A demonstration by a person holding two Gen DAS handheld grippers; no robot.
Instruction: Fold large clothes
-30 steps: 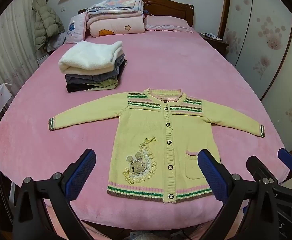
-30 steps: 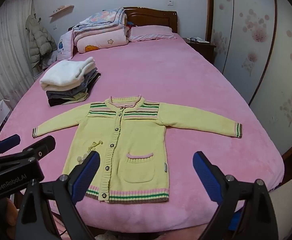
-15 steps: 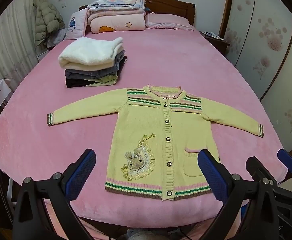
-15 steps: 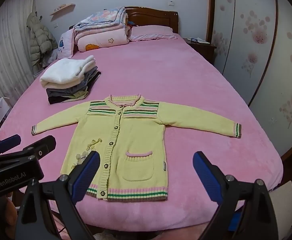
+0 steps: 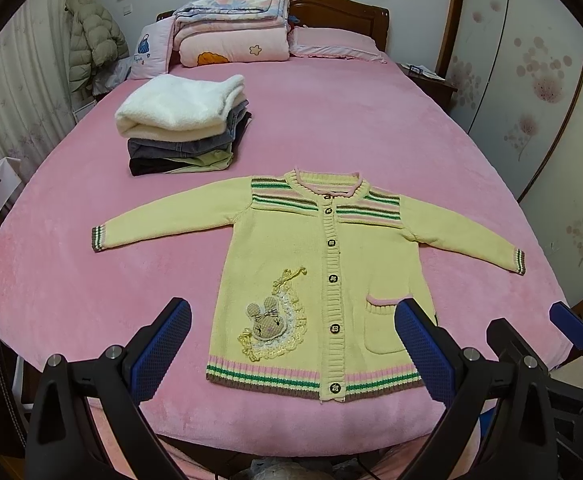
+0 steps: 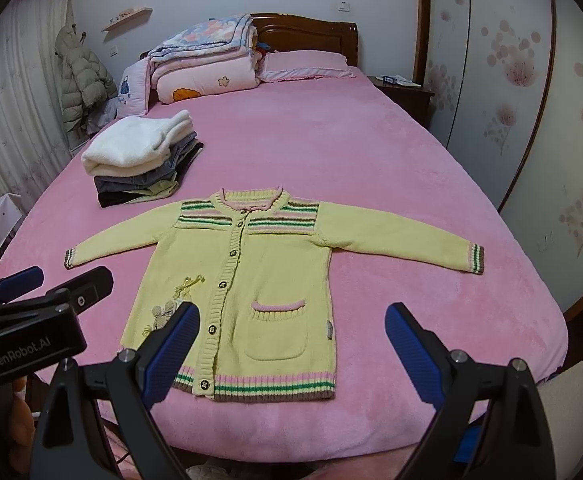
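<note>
Yellow knit cardigan [image 5: 323, 280] lies flat, face up and buttoned, on the pink bedspread [image 5: 351, 120], sleeves spread to both sides, hem near the foot edge of the bed. Left gripper [image 5: 291, 344] held above the hem, fingers spread wide, nothing between them; right gripper [image 6: 291, 344] likewise wide and empty. Left wrist view shows the whole bunny appliqué [image 5: 265, 322] on the cardigan front; in the right wrist view it is partly hidden behind the gripper's left finger. Right wrist view shows the patch pocket [image 6: 277, 330] in full; the left view has it partly covered by a finger. Stack of folded clothes [image 5: 183, 124], white item on top, sits beyond the left sleeve cuff [image 5: 97, 238], apart from it. Open bedspread on both sides of the cardigan and beyond the collar. Folded quilts [image 5: 231, 28] at the headboard [image 5: 339, 12].
</note>
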